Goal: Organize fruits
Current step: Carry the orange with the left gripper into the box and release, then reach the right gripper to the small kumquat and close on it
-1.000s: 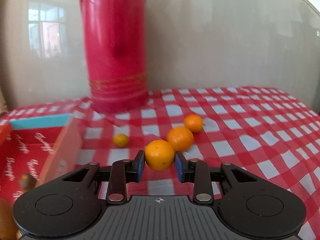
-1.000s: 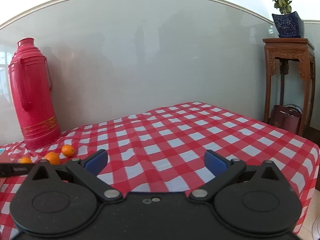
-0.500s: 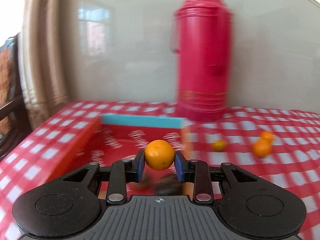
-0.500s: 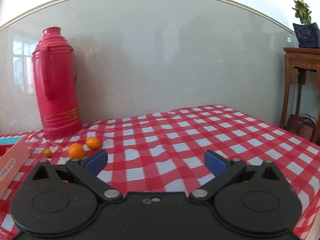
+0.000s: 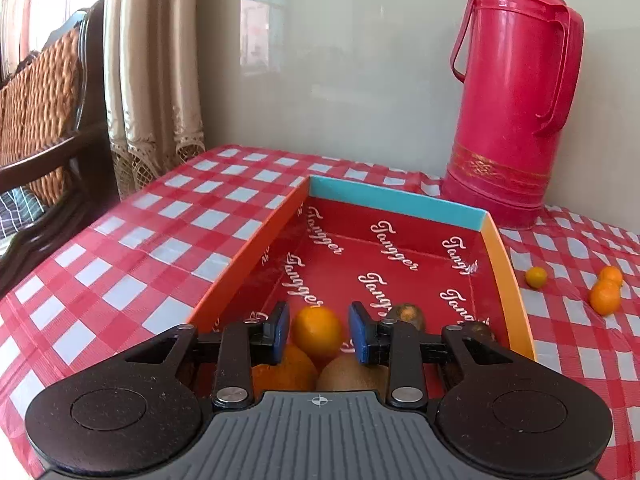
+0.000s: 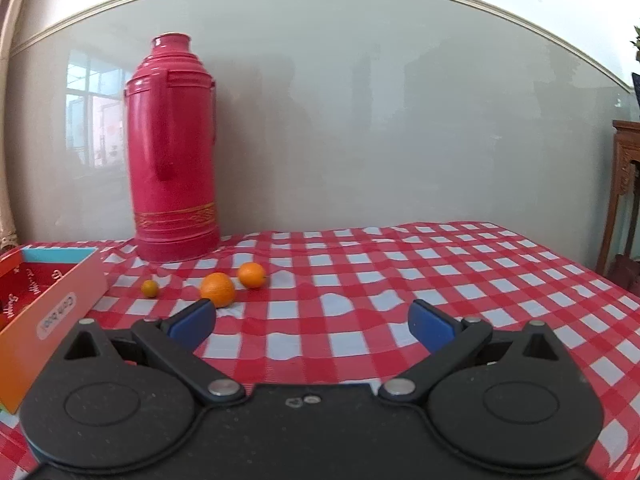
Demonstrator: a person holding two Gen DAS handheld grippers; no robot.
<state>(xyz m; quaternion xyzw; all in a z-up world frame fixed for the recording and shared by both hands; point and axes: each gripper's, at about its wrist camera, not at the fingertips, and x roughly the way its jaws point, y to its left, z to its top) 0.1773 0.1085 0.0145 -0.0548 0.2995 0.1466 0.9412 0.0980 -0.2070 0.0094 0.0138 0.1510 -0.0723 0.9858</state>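
I've got the left gripper (image 5: 316,332) over the near end of the red box (image 5: 508,276), jaws opening w/ the orange (image 5: 317,330) between them, pads looking just off the peel. It sits above another orange (image 5: 286,364) and a kiwi (image 5: 352,372) already in the box. Best to widen fully, let it settle, then back straight out w/o knocking the pile. Right gripper (image 6: 312,320) hangs spread wide, empty, over the checked surface (image 6: 440,280). Three citrus left there by the red thermos (image 6: 172,148); nearest orange (image 6: 217,289) is prob next.
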